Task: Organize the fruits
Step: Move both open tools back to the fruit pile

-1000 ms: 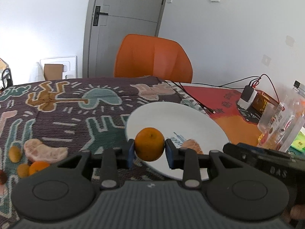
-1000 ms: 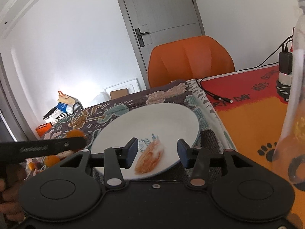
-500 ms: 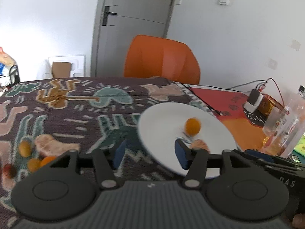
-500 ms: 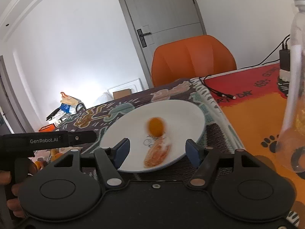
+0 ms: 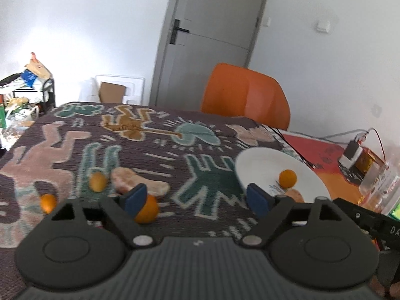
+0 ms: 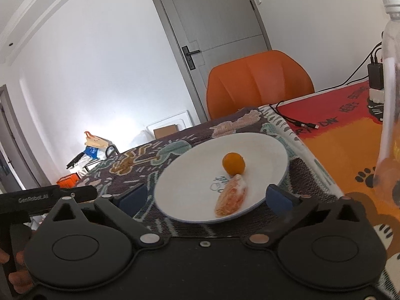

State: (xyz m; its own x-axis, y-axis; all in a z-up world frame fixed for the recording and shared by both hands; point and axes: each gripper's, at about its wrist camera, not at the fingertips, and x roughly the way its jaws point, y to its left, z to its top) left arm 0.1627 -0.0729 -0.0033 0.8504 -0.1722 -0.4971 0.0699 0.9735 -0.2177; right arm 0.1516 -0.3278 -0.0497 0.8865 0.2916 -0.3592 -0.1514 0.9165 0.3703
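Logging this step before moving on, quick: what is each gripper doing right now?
Left gripper: fingers opening, nothing between them.
Right gripper: fingers opening, holding nothing; the plate lies beyond them.

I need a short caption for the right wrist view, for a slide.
Right hand-held gripper, jaws opening and empty, faces a white plate holding a small orange and a peeled citrus piece.

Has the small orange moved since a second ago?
Yes. It left the left tool and now sits on the white plate, beside the peeled segment.
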